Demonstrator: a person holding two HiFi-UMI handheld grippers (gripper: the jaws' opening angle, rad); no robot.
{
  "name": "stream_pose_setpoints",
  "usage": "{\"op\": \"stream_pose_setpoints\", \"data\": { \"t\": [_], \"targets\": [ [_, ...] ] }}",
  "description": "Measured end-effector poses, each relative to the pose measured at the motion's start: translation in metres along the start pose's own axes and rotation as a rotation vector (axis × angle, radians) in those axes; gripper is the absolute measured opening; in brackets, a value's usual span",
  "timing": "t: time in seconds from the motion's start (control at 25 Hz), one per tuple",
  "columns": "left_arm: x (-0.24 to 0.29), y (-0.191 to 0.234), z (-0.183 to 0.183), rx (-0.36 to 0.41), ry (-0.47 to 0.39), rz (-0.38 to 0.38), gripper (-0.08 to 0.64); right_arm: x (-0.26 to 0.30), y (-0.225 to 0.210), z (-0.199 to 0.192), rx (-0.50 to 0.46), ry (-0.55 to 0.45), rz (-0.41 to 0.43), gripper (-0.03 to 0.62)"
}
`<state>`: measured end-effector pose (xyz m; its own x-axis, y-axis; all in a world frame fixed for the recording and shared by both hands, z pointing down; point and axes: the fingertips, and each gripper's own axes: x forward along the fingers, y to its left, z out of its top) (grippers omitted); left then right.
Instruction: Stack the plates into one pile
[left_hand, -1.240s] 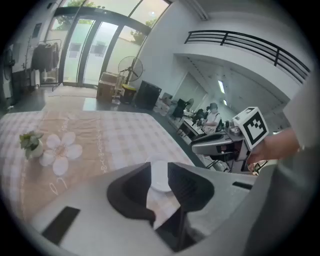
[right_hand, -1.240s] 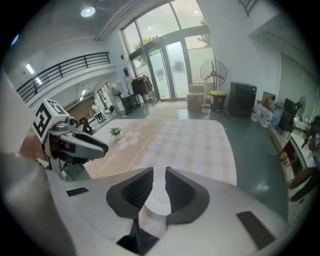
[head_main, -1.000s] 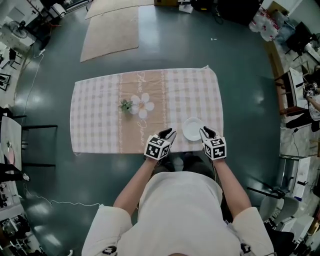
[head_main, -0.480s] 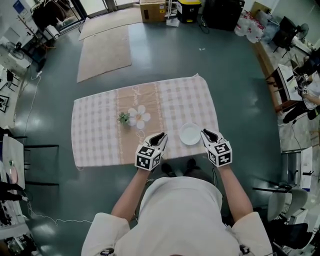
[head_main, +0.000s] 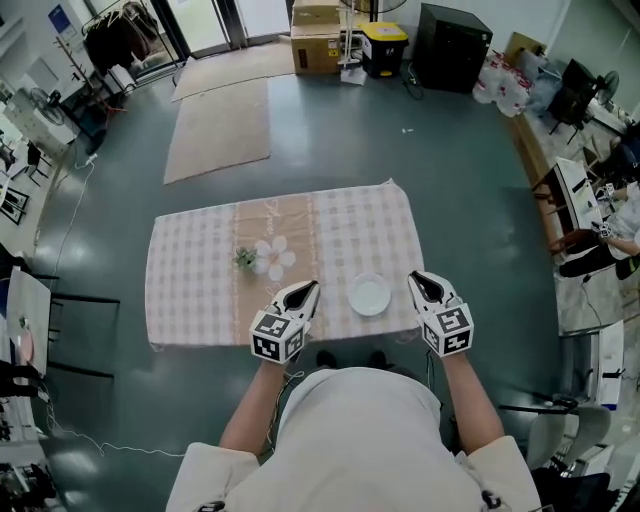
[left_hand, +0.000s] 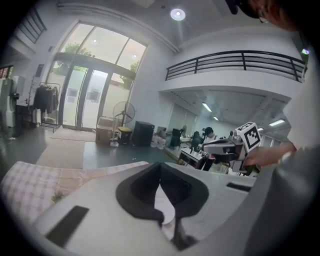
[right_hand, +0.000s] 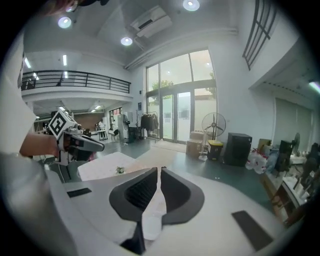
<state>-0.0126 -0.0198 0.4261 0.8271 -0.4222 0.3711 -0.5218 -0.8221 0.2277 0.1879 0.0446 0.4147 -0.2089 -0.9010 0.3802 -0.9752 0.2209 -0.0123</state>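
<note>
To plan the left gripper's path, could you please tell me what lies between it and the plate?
Only bare checked cloth lies between the left gripper and the plate; the head view shows this.

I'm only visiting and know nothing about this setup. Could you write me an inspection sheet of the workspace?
Surface: cloth-covered table, checked pattern, with a beige runner down the middle.
Job's things: white plate near the front edge, between the grippers; whether more are stacked under it cannot be told.
Clutter: green sprig beside a white flower on the runner.
Grippers: left gripper and right gripper at the front edge, either side of the plate; jaws have just been closing and are together, nothing between them.
Cables: thin cable on the floor, left of the table.
Surroundings: rug, cardboard boxes, black cabinet, desks at the right.
</note>
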Motion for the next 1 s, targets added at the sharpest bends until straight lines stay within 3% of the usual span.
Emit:
{"op": "stream_pose_setpoints", "data": {
  "t": [0.4,1.0],
  "targets": [
    [-0.016,-0.012,0.028,0.02,-0.075,0.04,0.007,-0.029,-0.02,0.036,-0.054,-0.122,-0.009,0.035],
    [-0.013,-0.018,0.026,0.01,-0.087,0.034,0.007,-0.04,-0.022,0.042,-0.017,-0.156,-0.027,0.034]
  ]
}}
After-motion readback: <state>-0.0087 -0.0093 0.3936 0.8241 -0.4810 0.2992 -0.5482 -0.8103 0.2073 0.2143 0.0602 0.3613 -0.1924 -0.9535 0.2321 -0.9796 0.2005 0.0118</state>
